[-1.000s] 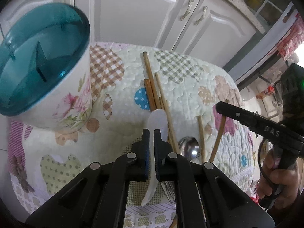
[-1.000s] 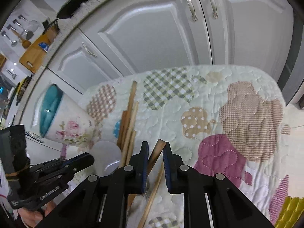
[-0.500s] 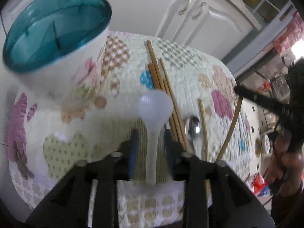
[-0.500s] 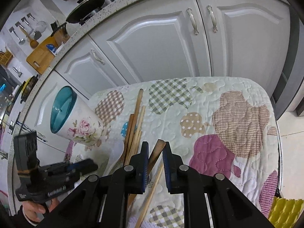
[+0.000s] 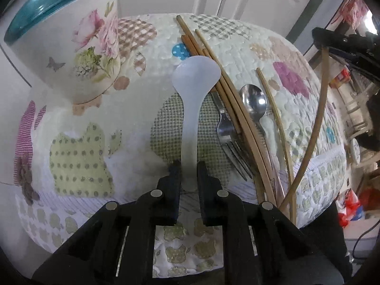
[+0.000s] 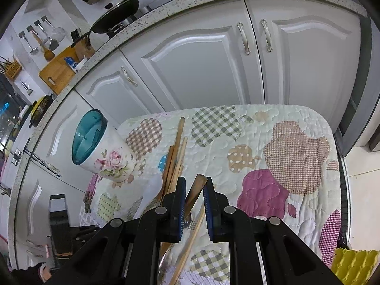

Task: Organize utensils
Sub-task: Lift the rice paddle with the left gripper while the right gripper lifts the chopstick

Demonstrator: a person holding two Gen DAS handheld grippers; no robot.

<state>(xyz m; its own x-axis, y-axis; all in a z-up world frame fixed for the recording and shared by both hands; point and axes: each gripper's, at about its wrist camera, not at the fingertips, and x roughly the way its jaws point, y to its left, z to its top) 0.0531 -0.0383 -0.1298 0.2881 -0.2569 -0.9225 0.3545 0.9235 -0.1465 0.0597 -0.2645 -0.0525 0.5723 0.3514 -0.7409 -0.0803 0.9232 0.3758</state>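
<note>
Between the fingers of the left gripper, left wrist view, lies the handle end of a white plastic rice paddle; the jaws are closing on it, narrow now, though whether the pads already press is hard to tell. Its blade rests on the quilted cloth against the wooden chopsticks. It looks light, stiff and smooth, so a grip low on the flat handle suits. Beside it lie a fork and a metal spoon.

Right wrist view: the right gripper holds a brown wooden stick, jaws narrow. The floral holder, teal-lined and divided, appears empty.
</note>
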